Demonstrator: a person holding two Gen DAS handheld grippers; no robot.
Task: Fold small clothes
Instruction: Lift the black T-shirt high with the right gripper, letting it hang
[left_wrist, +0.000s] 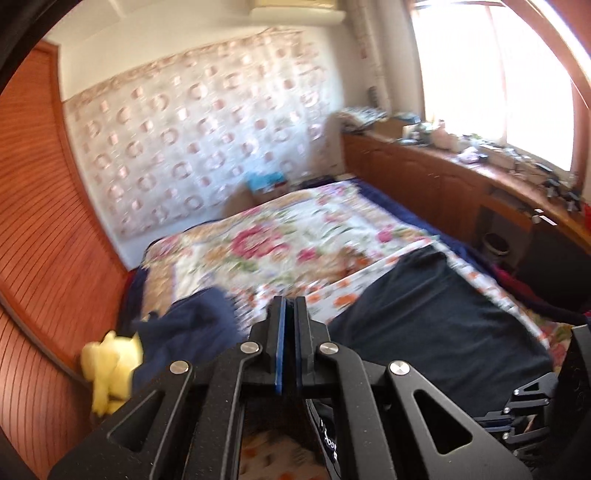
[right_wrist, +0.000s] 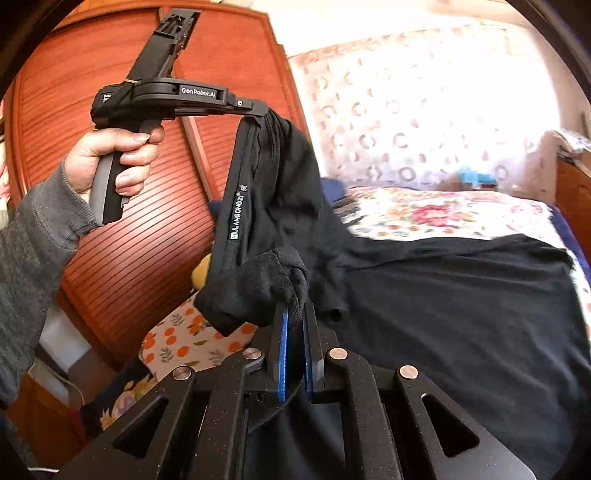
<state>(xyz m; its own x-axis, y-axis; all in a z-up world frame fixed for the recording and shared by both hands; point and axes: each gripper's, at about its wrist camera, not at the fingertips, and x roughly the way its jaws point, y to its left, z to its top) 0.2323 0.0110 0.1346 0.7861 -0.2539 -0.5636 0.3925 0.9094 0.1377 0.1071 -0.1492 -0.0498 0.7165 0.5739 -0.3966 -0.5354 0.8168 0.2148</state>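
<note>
A small black garment (right_wrist: 273, 192) with a labelled waistband hangs in the air between my two grippers. My left gripper (right_wrist: 258, 109) is shut on its upper end, held high by a hand. My right gripper (right_wrist: 295, 314) is shut on its lower bunched end. In the left wrist view my left gripper (left_wrist: 290, 306) has its jaws pressed together, and the held cloth (left_wrist: 325, 435) shows only below them. A large black cloth (right_wrist: 461, 314) lies spread on the floral bed (right_wrist: 424, 214); it also shows in the left wrist view (left_wrist: 436, 325).
A navy garment (left_wrist: 192, 332) and a yellow item (left_wrist: 110, 365) lie at the bed's left edge by the wooden wardrobe (left_wrist: 40, 240). A wooden counter (left_wrist: 480, 177) with clutter runs under the window on the right. An orange-print cloth (right_wrist: 184, 339) covers the bed's near corner.
</note>
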